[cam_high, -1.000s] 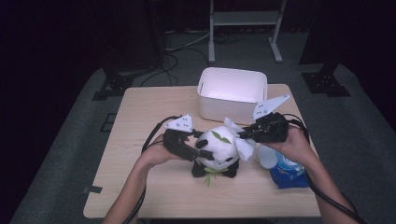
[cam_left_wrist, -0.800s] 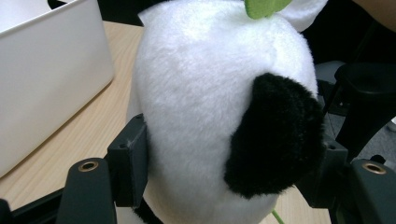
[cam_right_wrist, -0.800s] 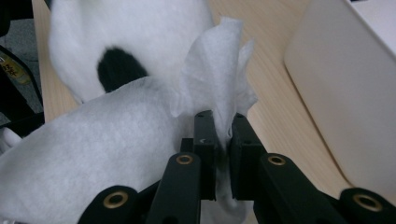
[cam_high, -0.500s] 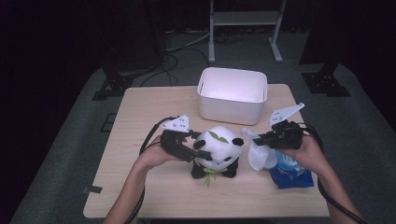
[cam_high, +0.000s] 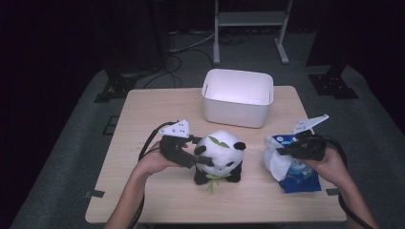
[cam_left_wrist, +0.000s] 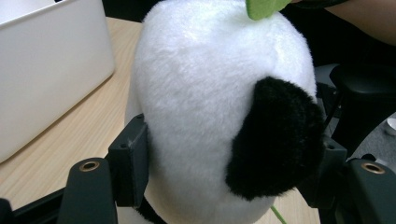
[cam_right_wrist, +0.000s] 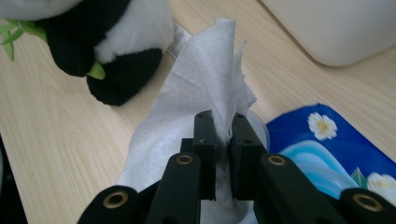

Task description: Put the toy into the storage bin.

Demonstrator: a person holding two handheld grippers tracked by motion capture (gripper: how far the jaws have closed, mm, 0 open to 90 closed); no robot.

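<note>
Your right gripper (cam_right_wrist: 218,140) jaws pinch a white tissue sheet (cam_right_wrist: 205,88), now lowered from the black-and-white plush panda (cam_high: 219,155) to the blue wipes pack (cam_high: 298,174) at lower right: wiping appears finished. Your left gripper (cam_left_wrist: 229,172) clamps the panda at centre bench (cam_high: 143,114).

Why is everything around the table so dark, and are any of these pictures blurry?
High view: light falls on the table alone, the room black, the white bin glowing. Left gripper view: the panda toy is close and soft-edged. Right gripper view: the tissue looks sharp, the bin's edge overexposed.
</note>
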